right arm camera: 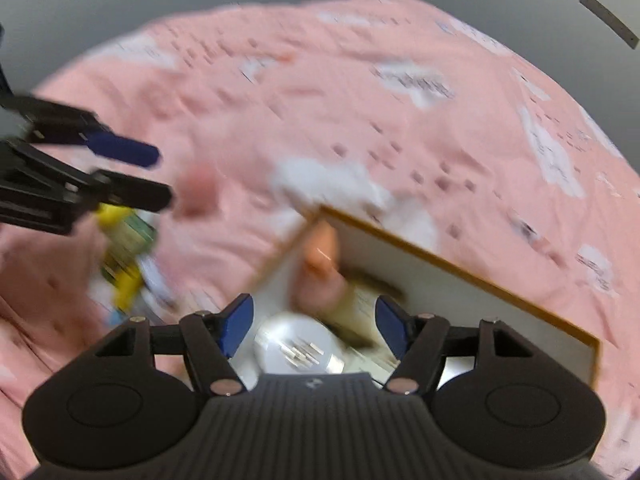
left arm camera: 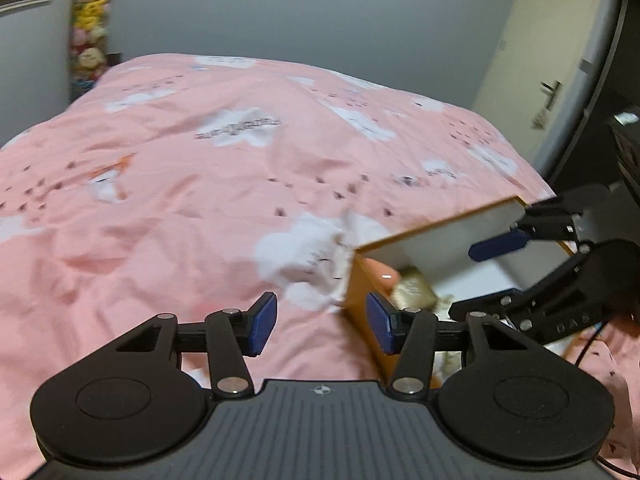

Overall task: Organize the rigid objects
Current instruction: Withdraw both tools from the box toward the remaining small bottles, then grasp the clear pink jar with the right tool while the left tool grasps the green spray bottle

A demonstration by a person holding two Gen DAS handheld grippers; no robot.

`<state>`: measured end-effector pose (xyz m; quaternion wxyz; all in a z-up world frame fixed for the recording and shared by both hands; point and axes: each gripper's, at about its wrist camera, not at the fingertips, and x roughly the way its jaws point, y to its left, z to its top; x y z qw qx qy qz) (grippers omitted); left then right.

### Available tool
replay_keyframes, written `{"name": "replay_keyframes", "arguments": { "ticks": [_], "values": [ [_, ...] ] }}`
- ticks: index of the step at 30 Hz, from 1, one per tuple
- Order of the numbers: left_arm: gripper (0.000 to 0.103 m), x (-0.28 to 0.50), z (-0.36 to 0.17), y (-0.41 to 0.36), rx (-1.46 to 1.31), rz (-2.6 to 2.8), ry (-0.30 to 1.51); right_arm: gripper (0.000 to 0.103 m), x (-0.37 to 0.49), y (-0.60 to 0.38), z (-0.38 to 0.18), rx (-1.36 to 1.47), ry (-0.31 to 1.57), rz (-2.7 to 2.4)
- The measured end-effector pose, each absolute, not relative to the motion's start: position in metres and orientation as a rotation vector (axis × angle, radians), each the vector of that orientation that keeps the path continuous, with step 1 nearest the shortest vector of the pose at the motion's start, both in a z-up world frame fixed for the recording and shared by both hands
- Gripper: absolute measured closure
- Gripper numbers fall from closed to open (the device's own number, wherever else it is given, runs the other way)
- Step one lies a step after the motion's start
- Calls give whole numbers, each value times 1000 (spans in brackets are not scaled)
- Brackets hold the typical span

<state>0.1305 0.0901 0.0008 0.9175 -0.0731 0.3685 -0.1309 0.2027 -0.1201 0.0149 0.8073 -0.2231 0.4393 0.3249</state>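
Note:
A shallow box (left arm camera: pixel 440 240) with a wooden rim and white inside lies on the pink bedspread. It holds a peach-coloured object (left arm camera: pixel 382 272) and a beige one (left arm camera: pixel 412 290). My left gripper (left arm camera: pixel 322 322) is open and empty, its right pad close to the box's near corner. My right gripper (left arm camera: pixel 464 280) reaches over the box from the right. In the right wrist view the right gripper (right arm camera: pixel 316 320) is open above the box (right arm camera: pixel 440 292), with nothing held. Under it lie a round white object (right arm camera: pixel 296 344), the peach object (right arm camera: pixel 320 256) and the beige object (right arm camera: pixel 360 308). The left gripper (right arm camera: pixel 160 176) shows at the left.
A blurred heap of yellow, green and white items (right arm camera: pixel 124 248) lies on the bedspread (left arm camera: pixel 180 200) left of the box, below the left gripper. Grey walls, a white door (left arm camera: pixel 540 60) and a column of plush toys (left arm camera: pixel 90 24) stand beyond the bed.

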Motion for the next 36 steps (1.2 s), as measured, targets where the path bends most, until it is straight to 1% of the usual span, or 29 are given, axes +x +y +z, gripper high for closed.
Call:
{"name": "replay_keyframes", "arguments": {
  "ticks": [5,7,9,10,12,13,21,26,29,32,36],
  "values": [
    [47,123,-9,119,-179,-195,810,37,188,-80,11,-404,917,778],
    [50,121,-19,128,-200,-157,849,40,182,-59,3,-410,921,789],
    [51,119,-30,135,-213,-127,883,47,174,-41,-6,-407,932,819],
    [51,117,-35,139,-219,-115,894,49,171,-32,-11,-410,939,830],
    [51,112,-42,146,-211,-88,902,55,167,-17,-23,-436,953,827],
    [51,110,-45,148,-199,-76,904,55,168,-12,-29,-445,960,816],
    [50,124,-59,160,-178,-24,927,54,189,5,-54,-458,1021,760],
    [50,138,-61,159,-143,14,915,46,205,11,-53,-463,1003,755],
    [50,146,-62,164,-152,6,921,45,213,22,-51,-485,983,772],
    [50,150,-63,171,-159,17,927,42,213,36,-49,-548,941,814],
    [50,152,-67,182,-189,42,941,42,214,54,-47,-607,885,856]
  ]
}}
